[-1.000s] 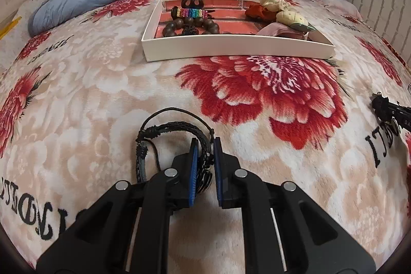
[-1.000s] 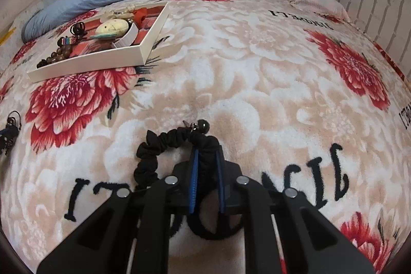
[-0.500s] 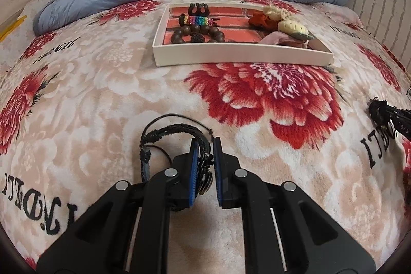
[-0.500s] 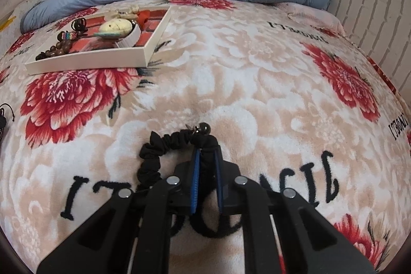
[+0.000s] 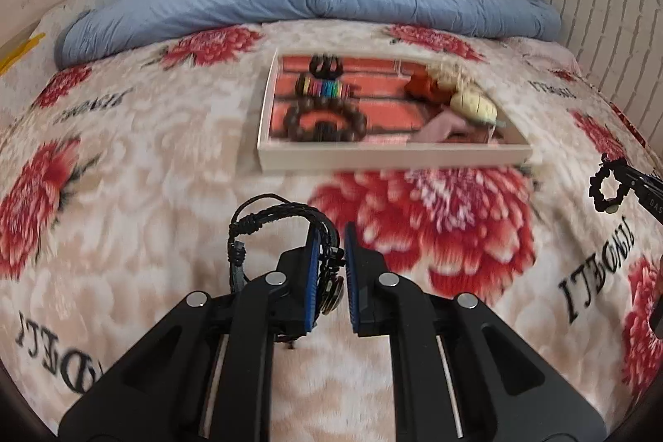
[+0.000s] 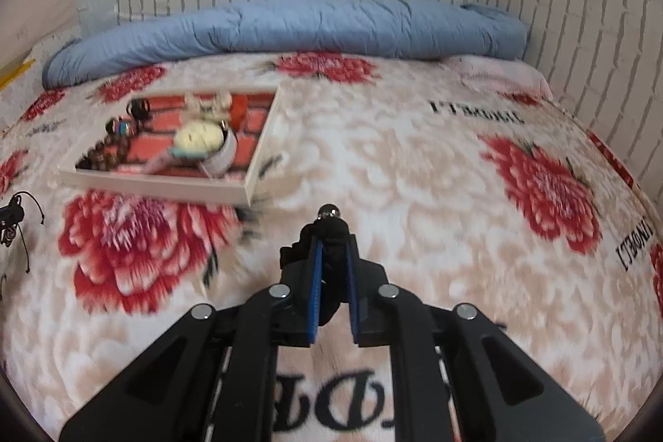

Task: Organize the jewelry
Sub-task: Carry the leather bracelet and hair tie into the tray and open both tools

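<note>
A floral plush blanket [image 5: 124, 135] covers the bed, with a rolled blue quilt [image 5: 306, 1] at its far edge and a shallow white tray [image 5: 393, 154] holding beaded bracelets and other pieces resting flat on it. The left gripper [image 5: 329, 235] pinches a black braided cord bracelet [image 5: 265, 212], whose loop hangs left of the fingers. The right gripper [image 6: 333, 239] clamps a black fabric scrunchie [image 6: 327, 235] tipped with a dark bead, above the blanket.
</note>
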A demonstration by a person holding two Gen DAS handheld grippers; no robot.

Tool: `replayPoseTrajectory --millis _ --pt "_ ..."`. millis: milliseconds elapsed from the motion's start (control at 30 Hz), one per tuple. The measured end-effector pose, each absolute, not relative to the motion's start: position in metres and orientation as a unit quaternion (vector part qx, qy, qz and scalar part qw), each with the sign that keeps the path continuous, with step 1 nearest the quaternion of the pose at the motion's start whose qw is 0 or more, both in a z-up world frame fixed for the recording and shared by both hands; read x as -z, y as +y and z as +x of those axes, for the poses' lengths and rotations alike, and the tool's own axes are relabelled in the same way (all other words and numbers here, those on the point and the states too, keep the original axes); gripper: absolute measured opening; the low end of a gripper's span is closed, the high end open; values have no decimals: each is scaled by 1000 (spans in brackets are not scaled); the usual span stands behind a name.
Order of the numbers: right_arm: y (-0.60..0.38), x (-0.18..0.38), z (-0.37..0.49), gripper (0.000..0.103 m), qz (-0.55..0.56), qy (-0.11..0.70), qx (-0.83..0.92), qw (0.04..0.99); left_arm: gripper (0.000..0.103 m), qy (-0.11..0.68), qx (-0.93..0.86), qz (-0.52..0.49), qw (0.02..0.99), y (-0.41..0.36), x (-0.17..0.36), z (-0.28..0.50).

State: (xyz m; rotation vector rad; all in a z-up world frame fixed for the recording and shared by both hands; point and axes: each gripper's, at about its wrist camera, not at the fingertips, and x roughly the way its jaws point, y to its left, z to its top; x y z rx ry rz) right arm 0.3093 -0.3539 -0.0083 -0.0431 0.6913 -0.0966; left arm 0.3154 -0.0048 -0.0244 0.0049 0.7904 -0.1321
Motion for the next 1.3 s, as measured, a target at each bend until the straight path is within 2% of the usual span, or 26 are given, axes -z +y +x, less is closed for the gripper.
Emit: replayPoseTrajectory --millis 267,533,933,1300 --pt "-318 -26 349 11 -28 313 10 949 10 362 78 9 929 -15 -14 362" --pt "-275 -29 405 11 -22 310 -32 950 10 351 94 16 932 -30 -27 420" --pt "-246 9 485 11 18 345 -58 937 10 393 84 17 915 -30 24 510" --pt "-248 41 503 11 9 376 -52 925 11 433 81 0 898 -21 62 536"
